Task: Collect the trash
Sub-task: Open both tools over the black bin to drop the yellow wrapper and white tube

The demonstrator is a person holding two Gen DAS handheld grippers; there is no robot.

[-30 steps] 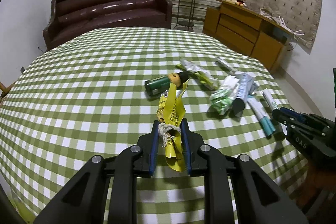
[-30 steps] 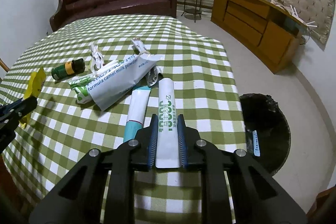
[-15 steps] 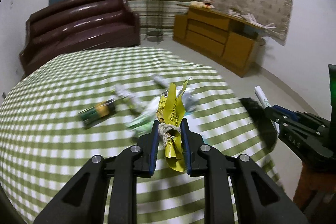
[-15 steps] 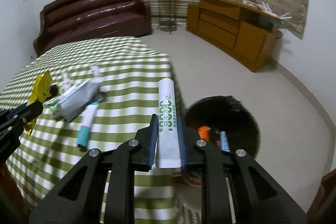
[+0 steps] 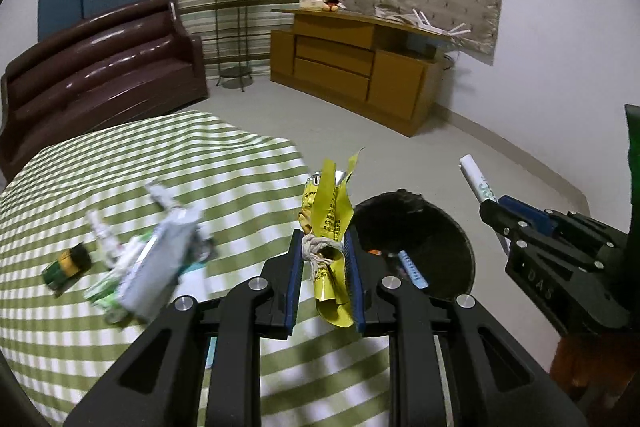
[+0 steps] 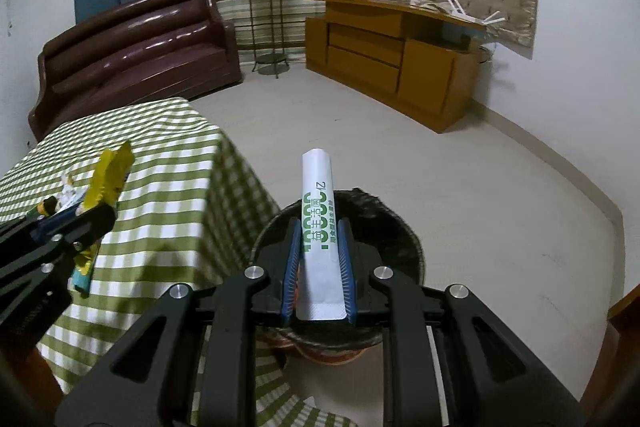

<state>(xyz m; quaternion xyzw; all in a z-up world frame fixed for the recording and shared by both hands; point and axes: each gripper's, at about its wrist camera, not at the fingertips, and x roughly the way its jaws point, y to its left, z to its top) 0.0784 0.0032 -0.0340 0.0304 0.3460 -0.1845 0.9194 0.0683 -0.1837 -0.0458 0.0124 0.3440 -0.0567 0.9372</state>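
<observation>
Both claws have swung off the counter [image 5: 120, 163] toward the bin [image 6: 404, 227], which a second ago sat far off at the edge of the right view and now lies just beyond the right claw's tips. The left claw [image 5: 325, 267] is clamped on a yellow wrapper [image 5: 328, 211]: crumpled, printed with dark text, bound near its middle with a knot of white string, its torn ends sticking up toward 12 o'clock. The right claw [image 6: 318, 259] is pinched on a white tube [image 6: 318, 195], flat and smooth, with green lettering along its length and its sealed end nearest the camera; it points to 12 o'clock over the bin's dark mouth. In the left view the bin sits on the floor at 3 o'clock from the wrapper, black inside, with a small blue-and-white stick [image 5: 412, 265] and an orange scrap in it. Blurred on the green-checked counter at 9 o'clock lie a pale pouch [image 5: 156, 267] and a small dark green bottle [image 5: 68, 263].
</observation>
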